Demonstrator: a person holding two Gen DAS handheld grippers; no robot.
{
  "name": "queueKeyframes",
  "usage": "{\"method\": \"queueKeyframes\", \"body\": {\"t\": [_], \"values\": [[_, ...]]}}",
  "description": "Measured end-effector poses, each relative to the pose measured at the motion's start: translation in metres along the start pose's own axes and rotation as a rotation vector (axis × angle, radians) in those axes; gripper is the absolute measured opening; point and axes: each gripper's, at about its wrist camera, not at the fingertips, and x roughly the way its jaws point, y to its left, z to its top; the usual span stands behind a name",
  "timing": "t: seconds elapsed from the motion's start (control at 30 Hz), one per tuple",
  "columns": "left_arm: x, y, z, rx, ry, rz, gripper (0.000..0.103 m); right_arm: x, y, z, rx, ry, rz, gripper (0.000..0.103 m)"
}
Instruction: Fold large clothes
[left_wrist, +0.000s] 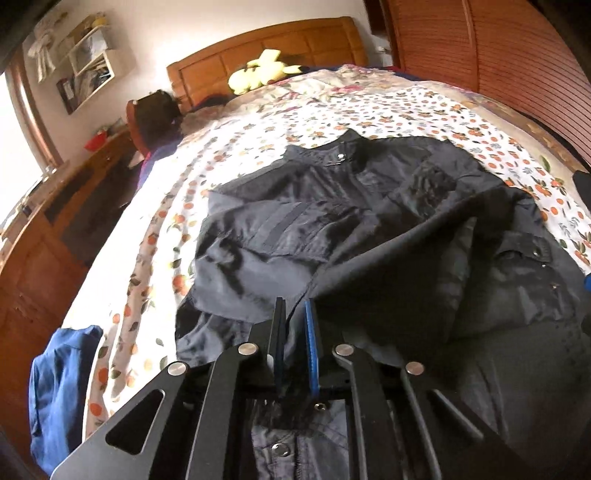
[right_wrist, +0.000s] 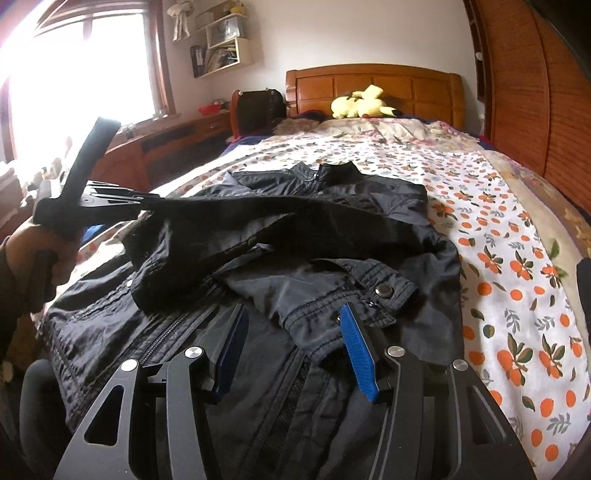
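A large black jacket (left_wrist: 369, 221) lies face up on the bed, collar toward the headboard. My left gripper (left_wrist: 294, 314) is shut on a fold of the jacket's left sleeve, and the cloth rises into the narrow gap between its pads. In the right wrist view a hand (right_wrist: 37, 243) holds that left gripper (right_wrist: 151, 201) raised at the left, and the sleeve stretches from it across the jacket (right_wrist: 332, 206). My right gripper (right_wrist: 293, 310) hovers open over the jacket's lower front. The other sleeve's snap cuff (right_wrist: 384, 291) lies folded inward, just beyond and between its fingers, untouched.
The bed sheet (right_wrist: 517, 258) has an orange-fruit print. A yellow plush toy (right_wrist: 360, 101) lies by the wooden headboard (right_wrist: 369, 81). A blue garment (left_wrist: 62, 376) hangs off the bed's near left edge. A wooden cabinet (left_wrist: 44, 258) runs along the left and a slatted wardrobe (right_wrist: 535, 110) along the right.
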Motion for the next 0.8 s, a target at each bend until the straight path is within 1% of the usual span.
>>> {"method": "queueKeyframes", "body": {"t": [0.03, 0.1, 0.17, 0.23, 0.3, 0.33, 0.37, 0.53, 0.67, 0.7, 0.8], "values": [[-0.001, 0.002, -0.003, -0.007, 0.002, 0.005, 0.013, 0.001, 0.001, 0.0, -0.005, 0.003, 0.0, 0.05], [-0.006, 0.006, -0.014, -0.026, 0.006, -0.009, 0.013, 0.002, 0.003, 0.0, -0.011, 0.004, 0.002, 0.05], [-0.012, 0.005, -0.024, -0.032, -0.002, -0.025, 0.023, 0.004, 0.004, -0.002, -0.013, 0.01, 0.003, 0.05], [-0.02, 0.001, -0.035, -0.031, -0.009, -0.056, 0.028, 0.004, 0.006, -0.002, -0.016, 0.011, 0.001, 0.05], [-0.027, -0.007, -0.045, -0.026, -0.017, -0.08, 0.036, 0.005, 0.008, -0.002, -0.019, 0.011, 0.003, 0.05], [-0.031, -0.012, -0.051, -0.023, -0.023, -0.088, 0.044, 0.006, 0.009, -0.002, -0.021, 0.011, 0.003, 0.05], [-0.034, -0.016, -0.056, -0.021, -0.034, -0.09, 0.046, 0.007, 0.01, -0.002, -0.023, 0.012, 0.002, 0.05], [-0.038, -0.036, -0.083, -0.004, -0.027, -0.131, 0.05, 0.011, 0.014, -0.004, -0.038, 0.022, -0.002, 0.05], [-0.034, -0.05, -0.101, 0.026, -0.013, -0.133, 0.05, 0.011, 0.016, -0.005, -0.045, 0.024, -0.007, 0.05], [-0.033, -0.053, -0.102, 0.031, -0.01, -0.13, 0.05, 0.012, 0.016, -0.005, -0.045, 0.026, -0.008, 0.05], [-0.023, -0.056, -0.107, 0.048, 0.001, -0.084, 0.05, 0.012, 0.016, -0.006, -0.044, 0.029, -0.008, 0.05]]}}
